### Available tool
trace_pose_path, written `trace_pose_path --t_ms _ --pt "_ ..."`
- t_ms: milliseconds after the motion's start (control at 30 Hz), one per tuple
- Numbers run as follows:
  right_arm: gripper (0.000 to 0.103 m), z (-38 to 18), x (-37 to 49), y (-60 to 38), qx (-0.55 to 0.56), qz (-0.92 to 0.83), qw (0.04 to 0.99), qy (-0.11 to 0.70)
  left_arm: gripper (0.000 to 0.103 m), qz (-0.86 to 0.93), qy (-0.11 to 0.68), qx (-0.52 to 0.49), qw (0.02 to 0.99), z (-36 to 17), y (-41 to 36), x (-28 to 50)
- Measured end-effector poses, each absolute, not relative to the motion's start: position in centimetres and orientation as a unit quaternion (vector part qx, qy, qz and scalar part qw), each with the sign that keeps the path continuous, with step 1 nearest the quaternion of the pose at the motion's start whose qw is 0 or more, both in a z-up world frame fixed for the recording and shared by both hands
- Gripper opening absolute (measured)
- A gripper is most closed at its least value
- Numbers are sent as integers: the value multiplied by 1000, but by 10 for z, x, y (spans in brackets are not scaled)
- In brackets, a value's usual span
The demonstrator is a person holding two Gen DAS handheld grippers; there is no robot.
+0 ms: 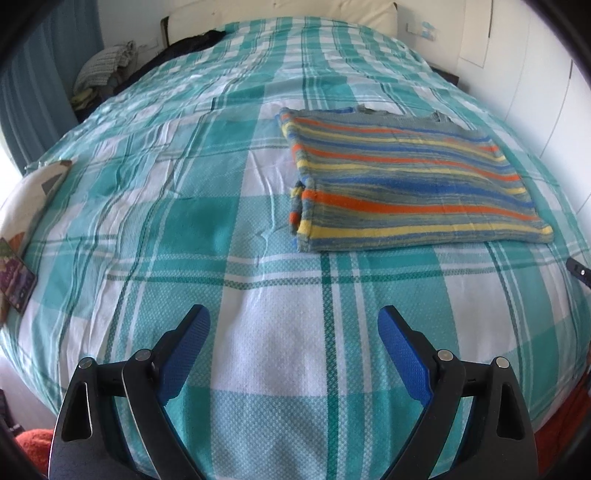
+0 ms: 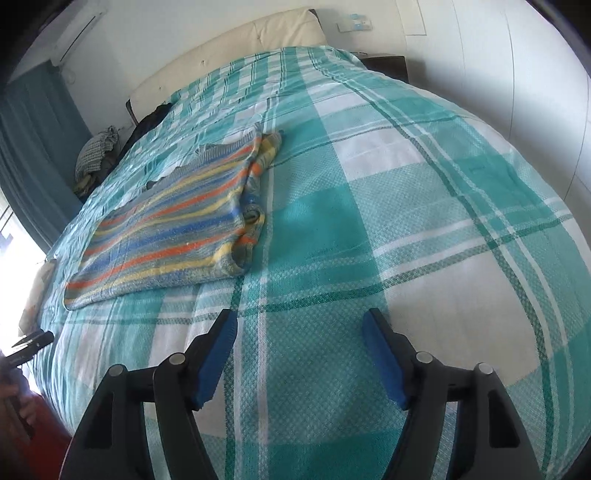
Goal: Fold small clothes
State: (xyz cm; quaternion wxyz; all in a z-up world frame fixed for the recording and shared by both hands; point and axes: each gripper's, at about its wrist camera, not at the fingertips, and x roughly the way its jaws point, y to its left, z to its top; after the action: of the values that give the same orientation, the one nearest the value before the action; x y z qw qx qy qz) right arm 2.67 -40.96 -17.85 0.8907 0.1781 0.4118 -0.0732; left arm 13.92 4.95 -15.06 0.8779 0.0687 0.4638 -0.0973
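Two spread, empty tools wait at the bed's (image 1: 258, 369) near edge: left hand-held gripper (image 1: 293, 332), right hand-held gripper (image 2: 300, 332); the striped garment (image 1: 406, 181) lies ahead between them, long axis crosswise, neither clearly nearer.

It was a bedroom in a home. A bed (image 1: 221, 184) with a teal-and-white checked cover filled most of the room, a cream padded headboard (image 2: 229, 48) at its far end. Teal curtains (image 2: 33, 147) hung by a bright window, and a heap of clothes (image 1: 99, 74) sat beside the bed. An air conditioner (image 2: 79, 31) was mounted high on the white wall.
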Motion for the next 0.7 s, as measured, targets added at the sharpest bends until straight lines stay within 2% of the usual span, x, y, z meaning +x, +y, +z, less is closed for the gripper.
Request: trace_pose_path --t_ms 133,267,433,500,633,667,700 --pt "72 -175 28 -412 188 -63 890 410 93 -138 431 106 885 -137 7 137" --pt "72 -163 38 -428 213 -48 890 399 93 -264 391 162 867 -135 -86 138" --pt "72 -151 84 -454 227 -1 881 415 91 -400 364 224 811 -161 -207 140" --pt "72 -149 106 -466 241 30 873 423 85 -417 369 250 792 -176 -247 144" --pt "72 -155 153 -488 289 89 841 448 82 -412 365 254 795 -192 -280 159" --pt "72 -159 165 -491 298 100 831 459 72 -410 369 237 800 -192 -280 165" --pt "71 -165 182 -494 303 108 820 473 40 -407 369 226 804 -191 -278 167"
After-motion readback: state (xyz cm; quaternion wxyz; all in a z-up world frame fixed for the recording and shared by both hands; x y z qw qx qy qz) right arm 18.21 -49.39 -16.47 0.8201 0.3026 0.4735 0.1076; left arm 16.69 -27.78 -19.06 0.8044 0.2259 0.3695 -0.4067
